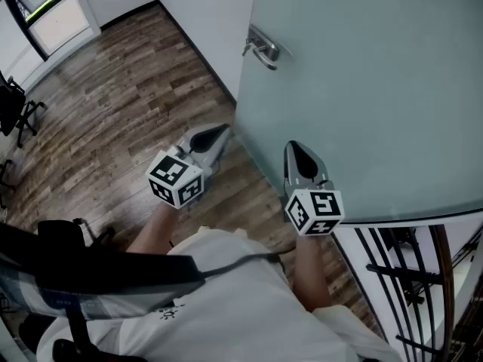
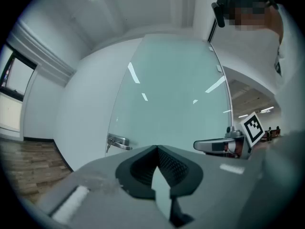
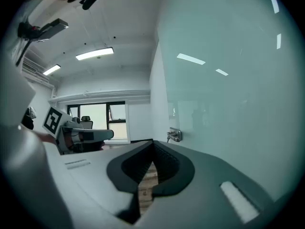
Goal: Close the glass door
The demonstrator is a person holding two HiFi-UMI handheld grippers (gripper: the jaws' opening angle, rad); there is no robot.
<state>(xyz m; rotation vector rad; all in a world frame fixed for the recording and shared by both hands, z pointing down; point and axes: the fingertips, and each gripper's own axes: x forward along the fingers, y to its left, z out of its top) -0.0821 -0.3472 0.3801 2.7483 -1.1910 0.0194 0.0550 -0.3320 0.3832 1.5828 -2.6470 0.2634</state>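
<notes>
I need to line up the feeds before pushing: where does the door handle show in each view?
Head view: door handle, upper centre, near the door's left edge.
Left gripper view: handle low, left of centre.
Right gripper view: handle just right of centre.
Shared landmark: the frosted glass door carrying it.

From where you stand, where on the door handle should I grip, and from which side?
Grip the handle by its lever bar, which stands off the door, not by its plate. Come from the room side with the left tool, jaws above and below the level bar. It is shut, so open it first.
</notes>
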